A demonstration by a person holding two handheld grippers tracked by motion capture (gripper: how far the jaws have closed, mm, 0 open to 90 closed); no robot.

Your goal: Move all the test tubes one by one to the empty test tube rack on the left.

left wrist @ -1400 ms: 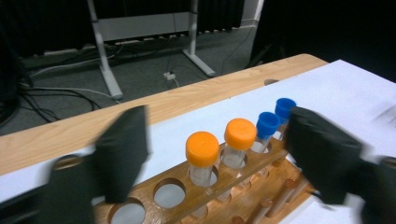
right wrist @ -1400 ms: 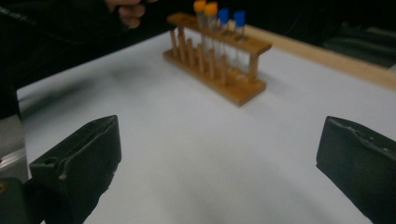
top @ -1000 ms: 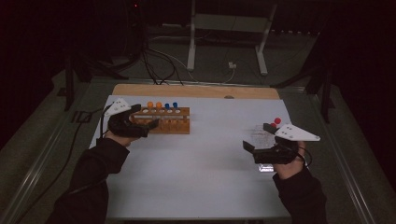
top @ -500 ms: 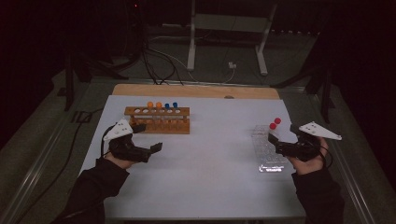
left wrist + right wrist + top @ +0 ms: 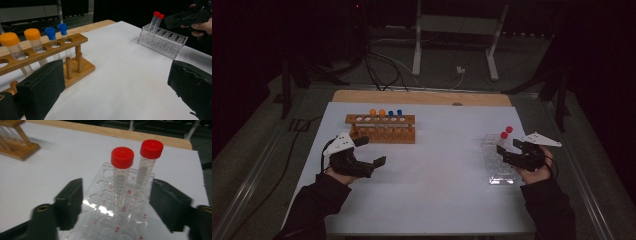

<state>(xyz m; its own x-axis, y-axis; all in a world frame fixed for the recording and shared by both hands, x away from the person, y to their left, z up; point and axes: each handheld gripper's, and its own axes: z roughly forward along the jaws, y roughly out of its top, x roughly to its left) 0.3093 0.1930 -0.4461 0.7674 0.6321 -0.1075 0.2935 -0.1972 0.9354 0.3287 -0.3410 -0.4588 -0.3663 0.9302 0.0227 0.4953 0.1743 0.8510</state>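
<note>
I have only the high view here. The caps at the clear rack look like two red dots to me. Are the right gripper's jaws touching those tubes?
Observer: No. In the right gripper view the right gripper has just been closing, but its jaws stand apart on either side of the two red-capped tubes, pads clear of them.
Operator: Do the tubes stand upright in the clear rack?
Observer: They lean a little in the clear rack, in neighbouring holes.
Operator: And the left gripper?
Observer: The left gripper is open with nothing between its jaws; the wooden rack lies just beside one jaw.
</note>
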